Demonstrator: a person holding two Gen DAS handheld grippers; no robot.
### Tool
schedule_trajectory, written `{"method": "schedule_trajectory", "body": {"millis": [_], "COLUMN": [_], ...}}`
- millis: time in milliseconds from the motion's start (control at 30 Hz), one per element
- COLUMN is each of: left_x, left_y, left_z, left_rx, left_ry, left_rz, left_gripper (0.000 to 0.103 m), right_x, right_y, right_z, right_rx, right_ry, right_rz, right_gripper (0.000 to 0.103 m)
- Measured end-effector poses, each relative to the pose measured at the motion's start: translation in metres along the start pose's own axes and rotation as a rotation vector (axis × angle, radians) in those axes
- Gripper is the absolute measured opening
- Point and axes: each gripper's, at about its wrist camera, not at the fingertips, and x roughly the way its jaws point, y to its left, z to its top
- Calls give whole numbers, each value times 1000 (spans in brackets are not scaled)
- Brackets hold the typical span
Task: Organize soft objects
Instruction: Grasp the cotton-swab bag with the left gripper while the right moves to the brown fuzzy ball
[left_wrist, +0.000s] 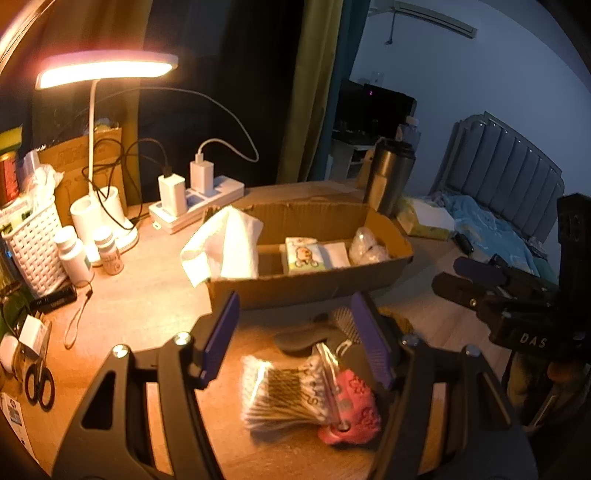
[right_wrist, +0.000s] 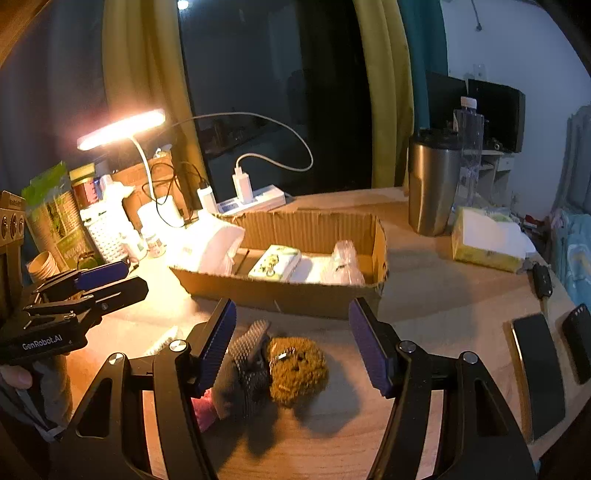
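**Both tongs wide, soft things waiting below**

Left wrist view: the left gripper (left_wrist: 295, 332) stands wide open. Between its fingers lies the cotton swab pack (left_wrist: 284, 391), light and slippery; grip its middle.

Right wrist view: the right gripper (right_wrist: 291, 332) is also wide and empty. The brown fuzzy ball (right_wrist: 297, 369) lies between its fingers; it looks light and squashy, so pinch across its centre. The cardboard box (right_wrist: 295, 295) is just beyond.

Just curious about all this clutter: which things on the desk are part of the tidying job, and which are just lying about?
Job: box, cotton swabs, pink pouch, glove, brown ball.
Lying about: lamp, power strip, tumbler, scissors, phones.
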Motion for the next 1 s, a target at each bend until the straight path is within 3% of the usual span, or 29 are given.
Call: {"method": "schedule_trajectory", "body": {"millis": [467,833,1000], "left_x": [11,42,53], "left_y": [1,5,8], "left_z": [-34,-51,-57], "left_rx": [-15,-13,-16], "left_ry": [69,175,215], "left_rz": [22,41,43], "left_gripper": [65,66,74], "right_x": [9,30,41], "right_y": [-4,-14,-20], "right_z": [-30,-38,-39], "right_rx": [18,40,49], "right_ry": [60,102,124], "right_rz": [10,15,18], "right_gripper": [67,67,67]}}
